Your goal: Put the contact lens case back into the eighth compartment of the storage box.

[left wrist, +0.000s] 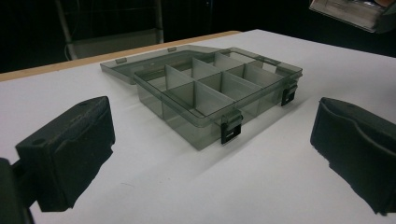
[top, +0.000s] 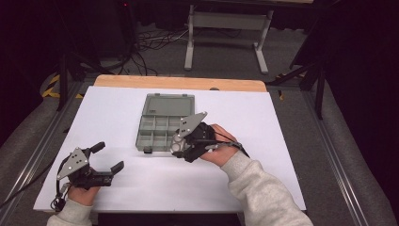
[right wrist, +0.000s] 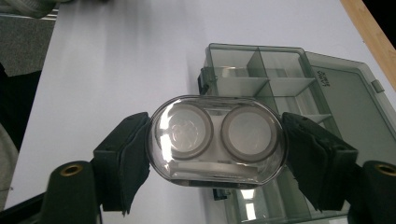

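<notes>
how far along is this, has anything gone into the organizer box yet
Done: the organizer box lies open on the table, lid flat behind it, and the compartments I can see look empty. In hand: the right gripper is shut on a clear oval case, held above the box's near edge. Left: setting the case down, probably into the box. The left gripper is open and idle.
</notes>
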`<state>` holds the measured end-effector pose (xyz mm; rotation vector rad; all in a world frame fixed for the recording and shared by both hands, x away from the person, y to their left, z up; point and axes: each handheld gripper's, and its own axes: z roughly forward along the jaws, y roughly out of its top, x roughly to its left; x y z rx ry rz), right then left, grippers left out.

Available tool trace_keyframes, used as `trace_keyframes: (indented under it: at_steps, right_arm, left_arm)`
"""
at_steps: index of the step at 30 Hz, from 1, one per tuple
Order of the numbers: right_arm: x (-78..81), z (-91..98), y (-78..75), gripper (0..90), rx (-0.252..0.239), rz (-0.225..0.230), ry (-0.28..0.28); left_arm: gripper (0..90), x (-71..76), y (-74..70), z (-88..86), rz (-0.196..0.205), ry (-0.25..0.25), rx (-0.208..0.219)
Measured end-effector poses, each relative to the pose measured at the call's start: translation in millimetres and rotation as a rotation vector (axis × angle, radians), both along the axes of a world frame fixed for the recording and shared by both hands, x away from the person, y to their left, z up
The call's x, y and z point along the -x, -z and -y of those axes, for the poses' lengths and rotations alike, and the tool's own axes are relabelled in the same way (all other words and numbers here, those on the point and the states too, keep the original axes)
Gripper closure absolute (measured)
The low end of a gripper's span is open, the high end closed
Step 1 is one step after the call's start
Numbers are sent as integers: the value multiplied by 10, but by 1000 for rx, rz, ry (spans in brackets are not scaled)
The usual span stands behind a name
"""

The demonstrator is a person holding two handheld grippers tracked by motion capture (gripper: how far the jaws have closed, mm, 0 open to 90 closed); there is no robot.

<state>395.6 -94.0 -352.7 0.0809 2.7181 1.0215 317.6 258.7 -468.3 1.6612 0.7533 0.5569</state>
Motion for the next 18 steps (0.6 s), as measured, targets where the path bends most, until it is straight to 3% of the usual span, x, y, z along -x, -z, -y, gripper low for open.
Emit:
trace_keyframes:
  at_steps: [18]
  right_arm:
    - [-262,32,-17,269,25,17,38]
  left_arm:
    - [7,-1,-1,-2,1,2,-4]
